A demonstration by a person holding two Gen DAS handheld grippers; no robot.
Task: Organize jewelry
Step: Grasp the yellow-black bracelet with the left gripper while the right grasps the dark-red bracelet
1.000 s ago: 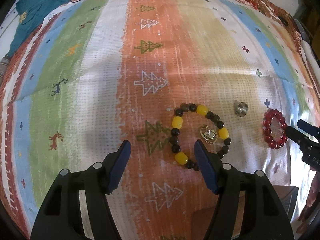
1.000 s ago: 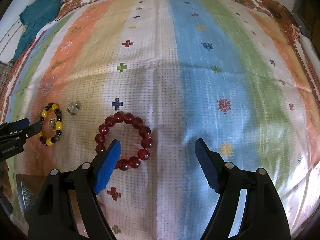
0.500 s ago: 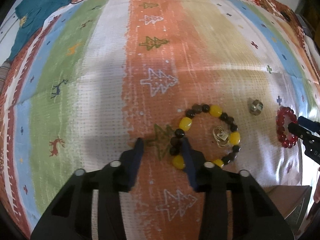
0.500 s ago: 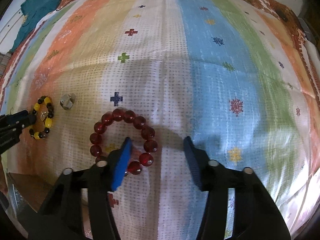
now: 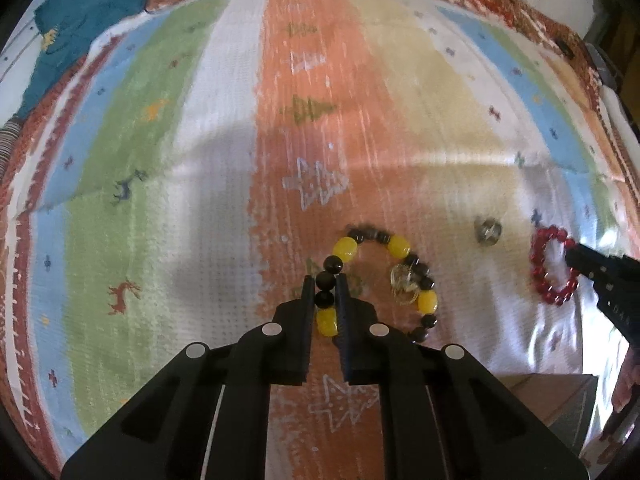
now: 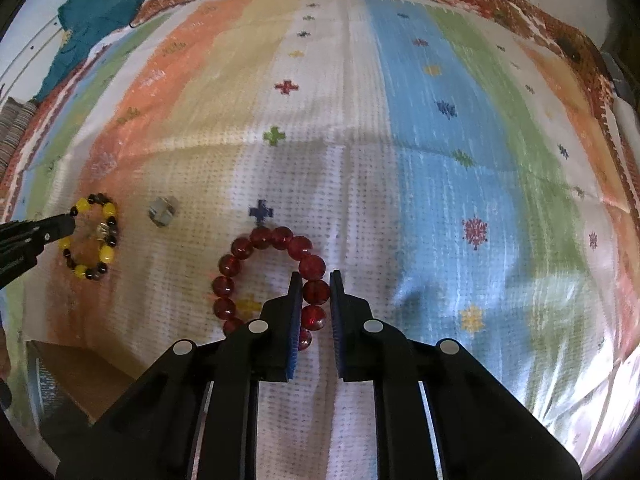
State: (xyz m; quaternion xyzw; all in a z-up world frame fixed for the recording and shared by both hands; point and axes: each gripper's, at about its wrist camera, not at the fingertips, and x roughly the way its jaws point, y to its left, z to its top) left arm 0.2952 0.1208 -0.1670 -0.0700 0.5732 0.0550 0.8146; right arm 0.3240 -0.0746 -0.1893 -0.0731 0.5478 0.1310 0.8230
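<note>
Both grippers have closed within the last second: a moment ago each pair of jaws stood wide open above its bracelet, and now the left gripper (image 5: 325,280) has its jaws pinched narrowly onto the near-left side of the yellow-and-black bracelet (image 5: 394,246), with dark beads and a yellow bead caught between the pads, while the right gripper (image 6: 316,278) has its jaws drawn in around the near-right side of the red bracelet (image 6: 256,240), a red bead held between them. Each bracelet lies flat on the striped cloth (image 5: 224,152), the yellow-and-black one to the left and the red one well apart to the right. A small gold ring (image 5: 404,284) rests inside the loop of the yellow-and-black bracelet, touching or just beside its right-hand beads, and a silver ring (image 5: 487,230) sits on the cloth between the two bracelets. The corner of a brown box (image 6: 76,372) shows at the near edge, which is probably where the pieces are meant to go. With both grasps now made, the bracelets look ready to be lifted; the gold ring could be dragged along when the left one rises.
</note>
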